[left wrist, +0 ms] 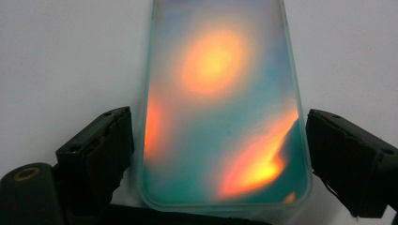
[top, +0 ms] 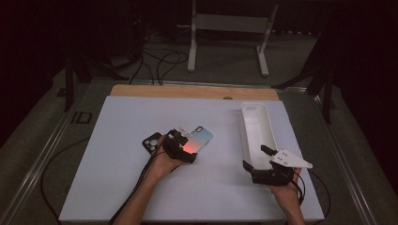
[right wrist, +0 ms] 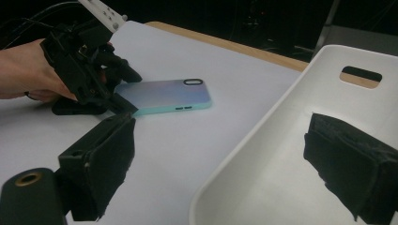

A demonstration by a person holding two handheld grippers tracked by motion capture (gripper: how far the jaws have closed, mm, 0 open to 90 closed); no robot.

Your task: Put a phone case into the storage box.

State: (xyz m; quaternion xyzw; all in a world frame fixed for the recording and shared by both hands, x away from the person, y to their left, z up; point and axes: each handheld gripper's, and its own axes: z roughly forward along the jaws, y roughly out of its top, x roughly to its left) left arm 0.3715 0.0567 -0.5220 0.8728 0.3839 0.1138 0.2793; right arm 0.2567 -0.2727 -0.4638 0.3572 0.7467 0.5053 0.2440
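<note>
a dark room surrounds the white table. the left gripper straddles the phone case, just 9 o'clock of the tray, jaws wide and not yet pinching; next it needs to close. the left gripper view shows those gaps; the right gripper, open and empty, sees the case's side.

A dim lab set up for recording

The room looked like a test space, not a home: black drapes hung round a white board laid on a wooden table, cables trailed across the grey floor, and a white metal stand stood behind. The person worked with hand-held rigs trailing wires.
</note>
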